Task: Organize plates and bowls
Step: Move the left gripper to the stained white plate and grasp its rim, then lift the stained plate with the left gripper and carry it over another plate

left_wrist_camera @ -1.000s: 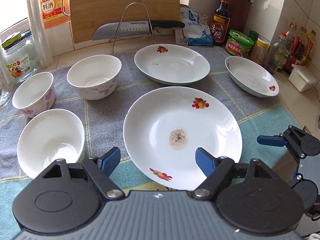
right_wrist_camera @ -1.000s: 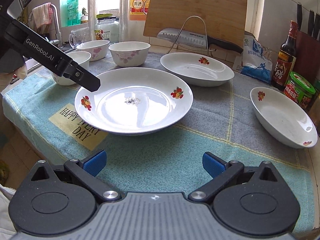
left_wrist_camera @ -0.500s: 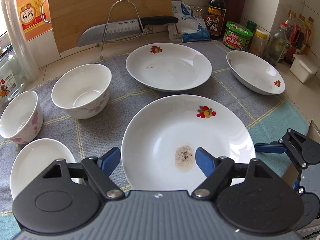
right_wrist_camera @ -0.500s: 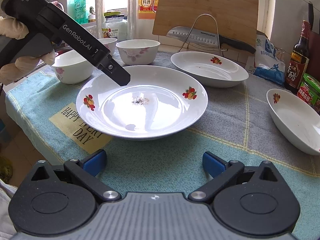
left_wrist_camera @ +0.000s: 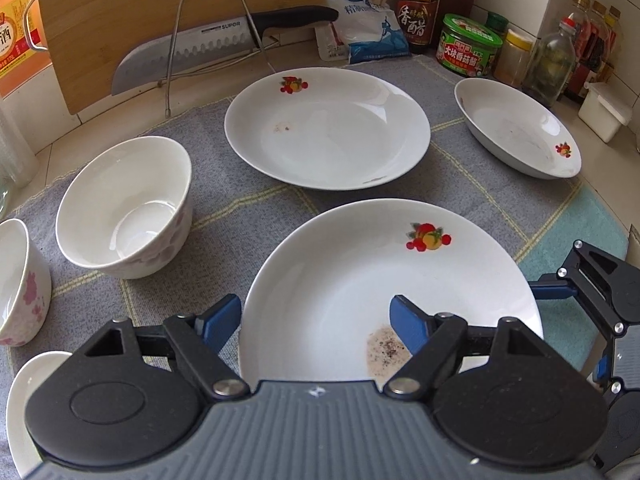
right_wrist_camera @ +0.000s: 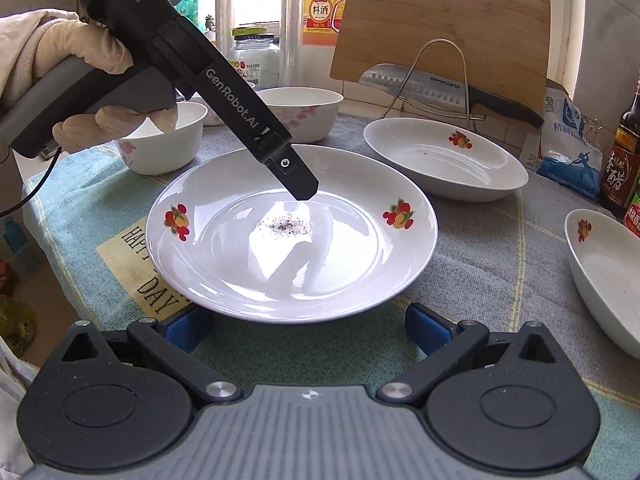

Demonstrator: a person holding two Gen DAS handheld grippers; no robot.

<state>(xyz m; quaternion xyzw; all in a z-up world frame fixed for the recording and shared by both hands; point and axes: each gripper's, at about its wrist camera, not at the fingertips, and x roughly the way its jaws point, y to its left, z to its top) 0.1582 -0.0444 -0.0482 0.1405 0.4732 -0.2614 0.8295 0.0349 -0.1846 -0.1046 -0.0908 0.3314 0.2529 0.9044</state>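
A large white plate (left_wrist_camera: 360,280) with fruit prints and a dark stain lies nearest on the towel; it also shows in the right wrist view (right_wrist_camera: 344,256). My left gripper (left_wrist_camera: 316,322) is open, straddling the plate's left rim, one finger over the plate and one outside it. My right gripper (right_wrist_camera: 304,328) is open at the plate's near edge, its fingers partly under the rim. A second plate (left_wrist_camera: 328,128) lies behind. A third plate (left_wrist_camera: 520,132) lies at the right. Three bowls stand at the left: one (left_wrist_camera: 124,208), one (left_wrist_camera: 20,280), one (left_wrist_camera: 24,408).
A cutting board (left_wrist_camera: 160,12) and a knife (left_wrist_camera: 192,52) on a wire rack stand at the back. Sauce bottles, jars and a salt bag (left_wrist_camera: 364,24) line the back right. The towel (left_wrist_camera: 248,208) covers the counter.
My left gripper has moved forward and right, over the big plate's left rim. My right gripper has moved closer to the plate's near edge.
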